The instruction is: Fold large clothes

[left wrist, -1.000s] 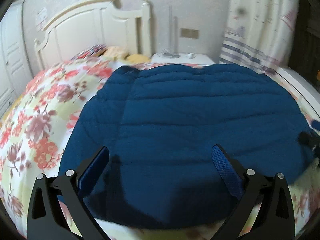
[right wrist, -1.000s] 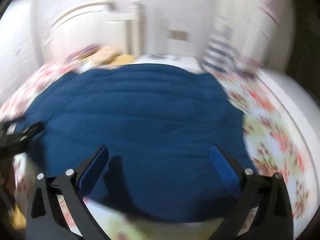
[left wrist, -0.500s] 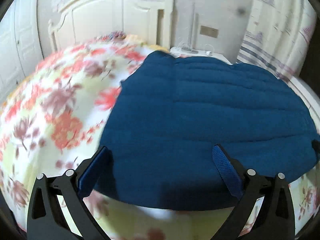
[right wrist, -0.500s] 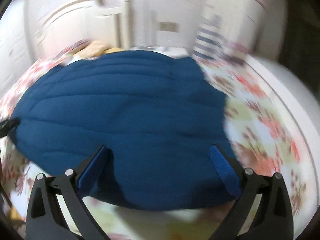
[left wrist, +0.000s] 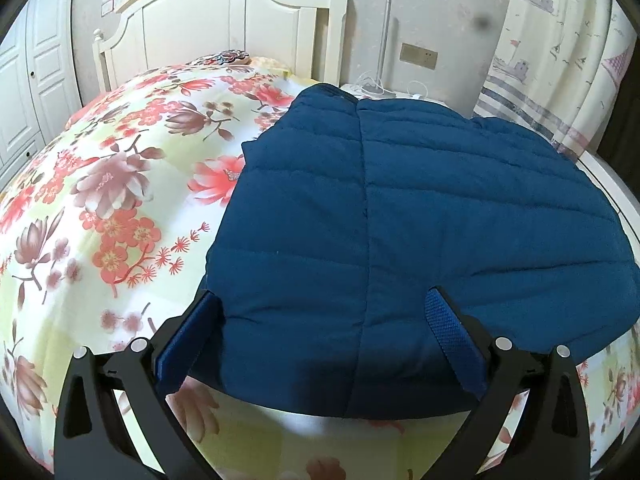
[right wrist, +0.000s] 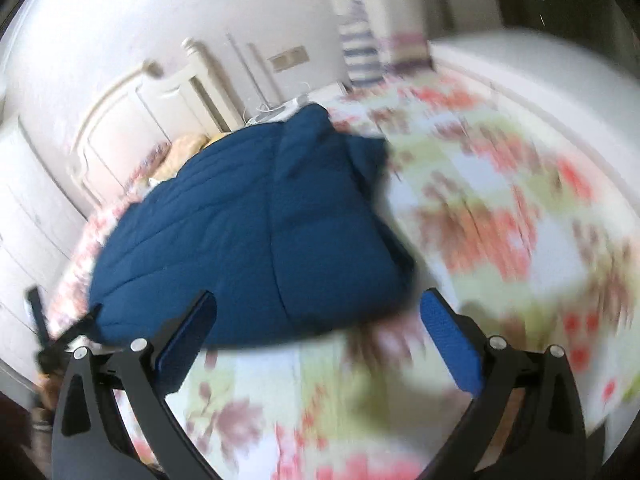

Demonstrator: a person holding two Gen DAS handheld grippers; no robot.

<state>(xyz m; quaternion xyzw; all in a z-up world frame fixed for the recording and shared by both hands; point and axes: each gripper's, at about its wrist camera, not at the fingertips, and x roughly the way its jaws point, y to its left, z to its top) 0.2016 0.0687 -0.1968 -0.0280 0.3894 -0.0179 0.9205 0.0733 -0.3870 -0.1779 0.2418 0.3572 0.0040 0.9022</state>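
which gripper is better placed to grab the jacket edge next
Left, probably. The open left gripper sits over the near edge of the jacket, the hem between its fingers. The right gripper, also open, is over the bedspread beside the jacket's corner, its view motion-blurred.

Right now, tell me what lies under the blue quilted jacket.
The blue quilted jacket lies flat on the floral bedspread, which shows around it. Anything beneath its middle is covered.

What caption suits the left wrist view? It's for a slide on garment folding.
Open left gripper poised at the near edge of a blue quilted jacket spread on a floral bedspread.
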